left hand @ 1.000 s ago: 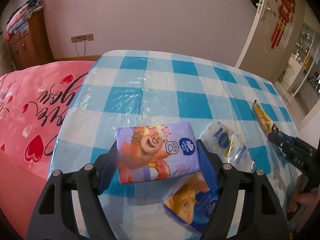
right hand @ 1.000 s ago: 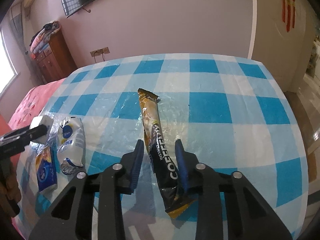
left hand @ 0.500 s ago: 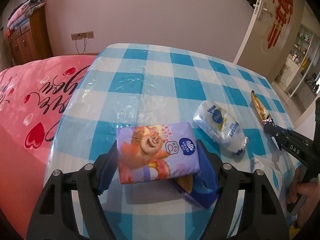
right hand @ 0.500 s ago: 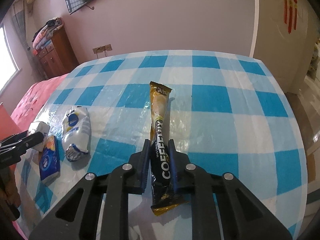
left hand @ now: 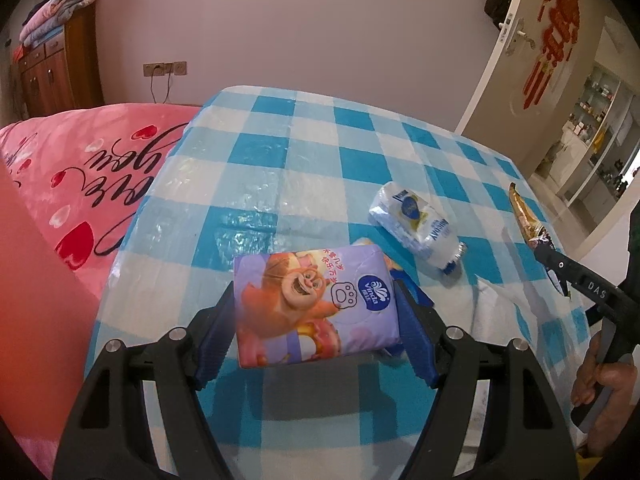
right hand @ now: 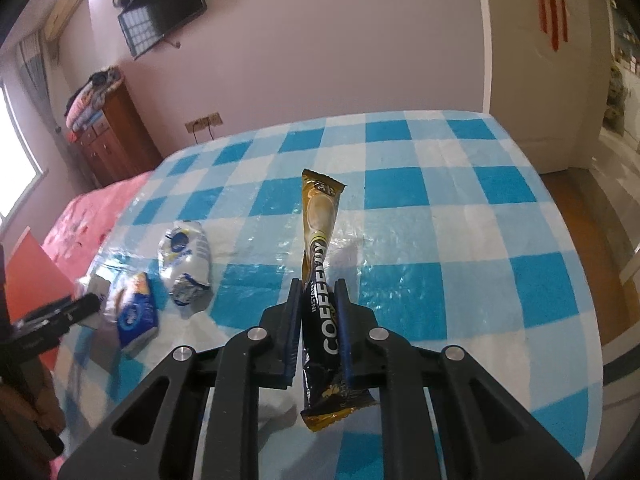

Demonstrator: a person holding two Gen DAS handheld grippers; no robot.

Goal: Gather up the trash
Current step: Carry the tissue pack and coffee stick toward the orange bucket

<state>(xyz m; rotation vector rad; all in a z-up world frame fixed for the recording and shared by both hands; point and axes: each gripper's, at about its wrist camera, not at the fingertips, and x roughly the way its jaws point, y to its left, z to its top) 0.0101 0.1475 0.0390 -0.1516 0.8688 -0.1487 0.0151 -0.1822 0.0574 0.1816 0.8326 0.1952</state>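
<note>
Sachet [right hand: 320, 280] sits pinched in the right gripper [right hand: 319, 320], off the table [right hand: 480, 220] at 12 o'clock; it may slip. Left gripper [left hand: 316, 320] clamps the tissue pack [left hand: 312, 300].

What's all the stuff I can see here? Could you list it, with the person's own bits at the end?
Tissue pack: one, purple with a cartoon bear, clamped in the left gripper.
Coffee sachet: one, gold and black, clamped in the right gripper.
Crushed bottle: one, clear with white label, lying on the tablecloth.
Blue tissue pack: one, blue and orange, beside the bottle.
Tablecloth: one, blue and white check.
Bedcover: one, pink with hearts, left of the table.
Cabinet: one, brown, with folded blankets on top.
Television: one, black, wall-mounted.
Left gripper: black, blue fingers.
Right gripper: likewise.
</note>
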